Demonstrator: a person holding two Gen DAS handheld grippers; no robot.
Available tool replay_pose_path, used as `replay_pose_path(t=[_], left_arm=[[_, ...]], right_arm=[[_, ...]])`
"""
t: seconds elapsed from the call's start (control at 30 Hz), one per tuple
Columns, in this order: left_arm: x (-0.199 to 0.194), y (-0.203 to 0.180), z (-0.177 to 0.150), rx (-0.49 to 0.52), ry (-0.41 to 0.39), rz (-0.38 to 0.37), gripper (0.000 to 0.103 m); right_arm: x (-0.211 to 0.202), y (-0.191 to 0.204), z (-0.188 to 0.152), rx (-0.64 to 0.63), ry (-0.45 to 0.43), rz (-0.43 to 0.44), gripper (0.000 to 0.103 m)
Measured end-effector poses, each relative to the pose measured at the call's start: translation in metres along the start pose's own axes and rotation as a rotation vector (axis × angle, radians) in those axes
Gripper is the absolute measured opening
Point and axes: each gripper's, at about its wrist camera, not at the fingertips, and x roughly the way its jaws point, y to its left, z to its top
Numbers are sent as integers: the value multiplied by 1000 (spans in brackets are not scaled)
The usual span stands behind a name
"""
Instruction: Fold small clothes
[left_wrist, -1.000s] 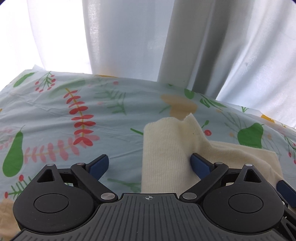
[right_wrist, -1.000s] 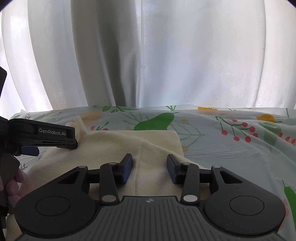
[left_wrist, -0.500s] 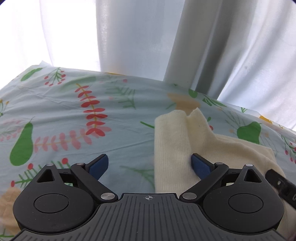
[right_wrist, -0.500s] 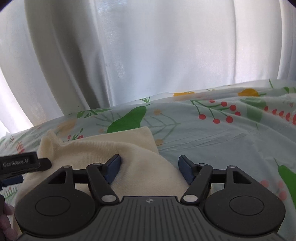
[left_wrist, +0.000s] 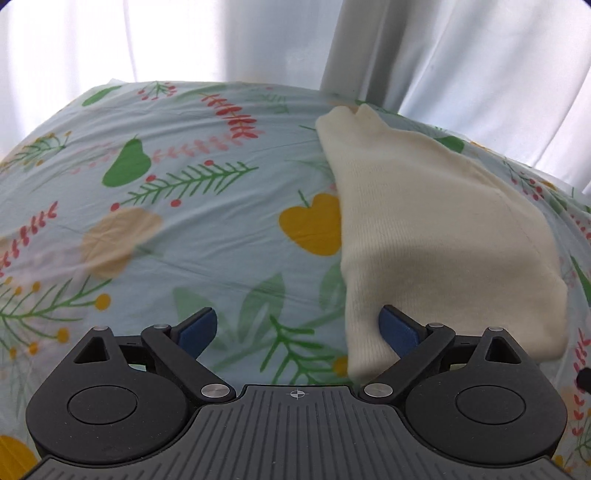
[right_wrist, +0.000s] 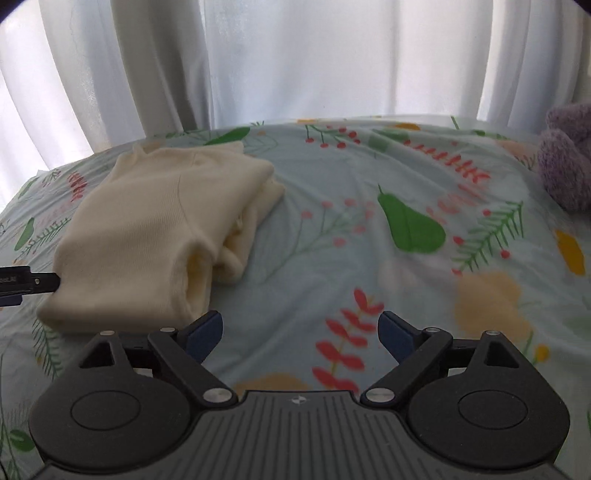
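Lying folded on the patterned sheet (left_wrist: 207, 236), the cream knit garment (left_wrist: 424, 229) sits as a compact bundle with its narrow end toward the white curtains (right_wrist: 332, 59); in the right wrist view the same garment (right_wrist: 147, 236) lies at the left of the sheet, its layered edges stacked along its right side; the left gripper (left_wrist: 297, 326) has its jaws spread wide over the sheet, with the garment's near corner reaching in beside the right blue pad (left_wrist: 397, 328), though whether that pad touches the fabric cannot be told, and the pads are not closed on it; the right gripper (right_wrist: 301, 332) is opening, its jaws wide apart with only printed sheet between them, the garment just beyond its left finger; a purple fuzzy item (right_wrist: 567, 158) rests at the sheet's far right edge, well apart from the garment.
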Motion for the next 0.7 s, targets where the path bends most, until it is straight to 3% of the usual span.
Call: replay_pose_path(t=[0.13,0.27,0.4,0.57,0.7], left_arm=[[-30,2,-13,-10,0,6,98],[-53,2,-28,-5,3,13,98],[-59,-2,-31,-1,48,-3,98],[-66,-16,-32,68,57,16,98],[-70,-17,-32,59,52,-6,98]], right_arm=[[-21,-2,-21,66,70,-8,96],[-37,13,-28,33,30,45,99],[-38,40,-16,-42,66,40,99],[-28,72,-1,-111,187,72,99],[-28,88,3,-127,193,38,99]])
